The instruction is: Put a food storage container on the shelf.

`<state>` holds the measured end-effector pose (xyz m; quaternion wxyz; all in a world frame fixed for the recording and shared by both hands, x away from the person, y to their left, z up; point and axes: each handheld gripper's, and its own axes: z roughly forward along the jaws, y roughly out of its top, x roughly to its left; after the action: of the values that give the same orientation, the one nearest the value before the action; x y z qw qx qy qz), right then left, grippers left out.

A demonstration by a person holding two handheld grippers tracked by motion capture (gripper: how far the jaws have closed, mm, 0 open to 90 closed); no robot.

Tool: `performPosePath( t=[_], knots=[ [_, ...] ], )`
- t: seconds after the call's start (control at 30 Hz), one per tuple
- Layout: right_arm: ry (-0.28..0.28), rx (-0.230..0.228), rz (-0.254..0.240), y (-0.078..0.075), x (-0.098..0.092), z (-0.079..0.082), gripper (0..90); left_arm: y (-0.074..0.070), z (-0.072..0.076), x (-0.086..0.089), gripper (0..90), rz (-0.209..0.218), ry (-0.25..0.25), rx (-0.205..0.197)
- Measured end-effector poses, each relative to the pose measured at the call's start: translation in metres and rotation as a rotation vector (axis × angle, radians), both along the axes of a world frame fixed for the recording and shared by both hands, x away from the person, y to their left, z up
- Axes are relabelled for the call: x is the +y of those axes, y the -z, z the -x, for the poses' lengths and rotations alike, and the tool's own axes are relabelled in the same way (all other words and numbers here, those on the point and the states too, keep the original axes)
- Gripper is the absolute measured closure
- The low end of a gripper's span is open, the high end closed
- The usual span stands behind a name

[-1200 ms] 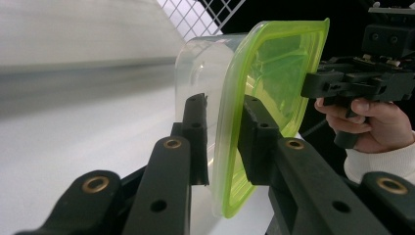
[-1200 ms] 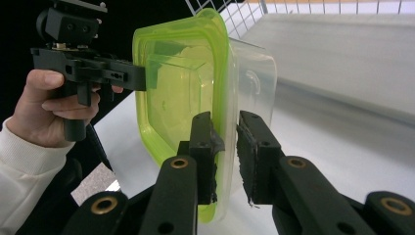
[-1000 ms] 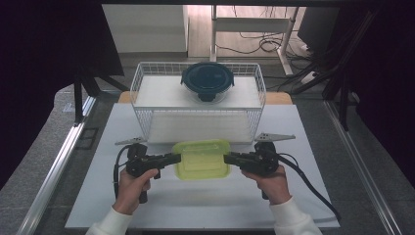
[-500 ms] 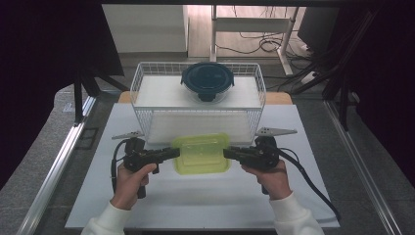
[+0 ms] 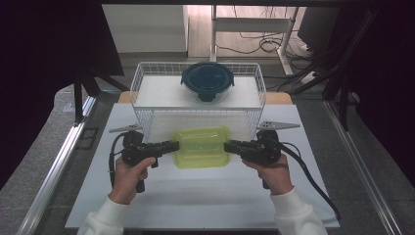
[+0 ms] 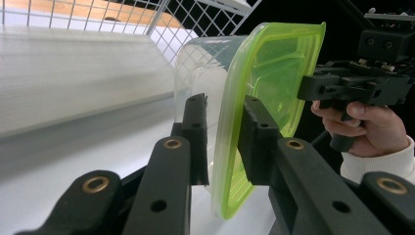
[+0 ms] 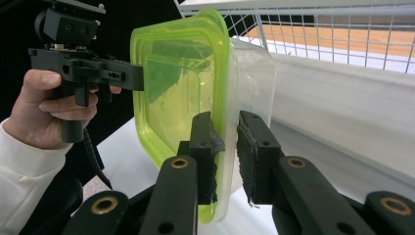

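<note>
A clear container with a lime-green lid (image 5: 201, 147) hangs just above the white table, close in front of the wire basket (image 5: 147, 115). My left gripper (image 5: 173, 146) is shut on its left end and my right gripper (image 5: 230, 146) on its right end. In the left gripper view the jaws (image 6: 222, 125) clamp the lid's rim and the clear wall (image 6: 266, 73), and the other gripper (image 6: 306, 88) holds the far end. In the right gripper view the pads (image 7: 225, 132) pinch the same rim of the container (image 7: 176, 73), with the left gripper (image 7: 137, 76) at the far end.
The white wire basket stands at the back of the table, with a dark blue round lidded bowl (image 5: 207, 81) on the white sheet inside it. The white table surface (image 5: 195, 196) spreads out in front of the hands. Metal rails run along both sides.
Both grippers have lifted the container a little, and it now sits closer to the basket's front wall in the high view. The grip has not changed.
</note>
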<state>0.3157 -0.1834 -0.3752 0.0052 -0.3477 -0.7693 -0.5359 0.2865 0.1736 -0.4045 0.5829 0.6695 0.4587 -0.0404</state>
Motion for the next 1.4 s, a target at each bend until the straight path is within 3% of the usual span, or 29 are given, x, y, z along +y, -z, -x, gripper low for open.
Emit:
performPosePath(
  t=[0.7, 1.03, 1.4],
  knots=[
    [0.005, -0.042, -0.008, -0.025, 0.003, -0.009, 76.1, -0.03, -0.01, 0.004, 75.3, -0.015, 0.001, -0.041],
    [0.01, -0.052, -0.013, -0.039, 0.007, -0.019, 76.0, -0.043, -0.025, 0.007, 75.4, -0.004, 0.002, -0.042],
    [0.023, -0.076, -0.024, -0.058, 0.007, -0.031, 76.1, -0.069, -0.04, 0.008, 75.2, -0.018, 0.01, -0.071]
  ],
)
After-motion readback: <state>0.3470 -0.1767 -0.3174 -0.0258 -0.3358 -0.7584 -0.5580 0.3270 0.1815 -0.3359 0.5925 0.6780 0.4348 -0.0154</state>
